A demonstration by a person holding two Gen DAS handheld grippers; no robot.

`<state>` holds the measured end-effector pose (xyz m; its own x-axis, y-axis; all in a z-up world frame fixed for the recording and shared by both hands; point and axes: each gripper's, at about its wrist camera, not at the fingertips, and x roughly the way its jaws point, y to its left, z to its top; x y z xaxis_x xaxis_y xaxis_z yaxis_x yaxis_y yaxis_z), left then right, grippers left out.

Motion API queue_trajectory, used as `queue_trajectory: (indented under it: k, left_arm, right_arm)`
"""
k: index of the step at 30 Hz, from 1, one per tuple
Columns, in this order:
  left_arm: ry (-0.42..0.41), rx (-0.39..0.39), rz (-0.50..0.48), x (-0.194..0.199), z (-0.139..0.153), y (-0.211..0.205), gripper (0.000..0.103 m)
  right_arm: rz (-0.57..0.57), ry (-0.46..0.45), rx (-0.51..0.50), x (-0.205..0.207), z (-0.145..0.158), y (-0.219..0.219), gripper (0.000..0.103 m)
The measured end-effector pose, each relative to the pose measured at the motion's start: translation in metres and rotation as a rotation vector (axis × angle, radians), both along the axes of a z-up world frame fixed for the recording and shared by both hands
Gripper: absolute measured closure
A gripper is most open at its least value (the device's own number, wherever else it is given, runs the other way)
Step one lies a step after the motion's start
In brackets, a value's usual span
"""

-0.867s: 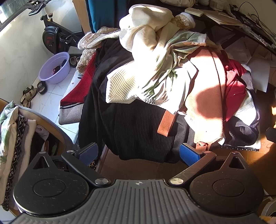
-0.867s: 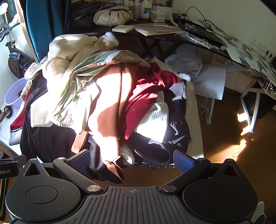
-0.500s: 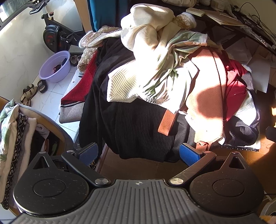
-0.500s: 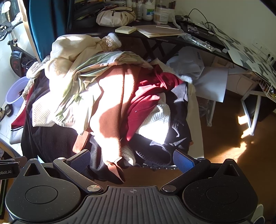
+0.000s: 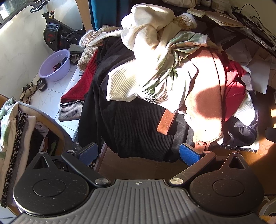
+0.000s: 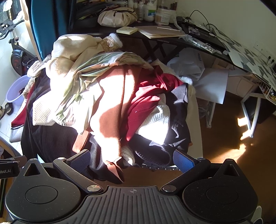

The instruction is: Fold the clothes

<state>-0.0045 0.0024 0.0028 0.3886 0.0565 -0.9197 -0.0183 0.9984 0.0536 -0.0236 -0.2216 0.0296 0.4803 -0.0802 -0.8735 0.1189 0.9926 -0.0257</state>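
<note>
- Hard sunlight strikes the clothes pile (image 5: 172,82), blowing pale fabric out to white glare.
- Deep shadows swallow the dark garments and the far desk (image 6: 172,39).
- Fisheye bends the edges; focus is sharp, without blur.
- Bright patches dot the right floor (image 6: 241,131).

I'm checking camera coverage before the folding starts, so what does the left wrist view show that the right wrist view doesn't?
Only the left wrist view shows the sandals on the white tiles and the clothes draped over a chair back at its left edge. Only the right wrist view shows the bottles and the cream bag on the dark desk, plus the white frame legs on the brown floor. Both show the clothes pile, the purple basin, the exercise bike, and open fingers holding nothing.
</note>
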Motion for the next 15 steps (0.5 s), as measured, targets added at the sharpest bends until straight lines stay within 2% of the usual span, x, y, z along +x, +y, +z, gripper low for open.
queue_trajectory:
  k: [15]
  left_arm:
    - [0.000,0.004,-0.012,0.0001,-0.0003,-0.0063,0.000]
  right_arm:
    - [-0.011,-0.001,0.001,-0.0050,-0.0020,-0.0047,0.001]
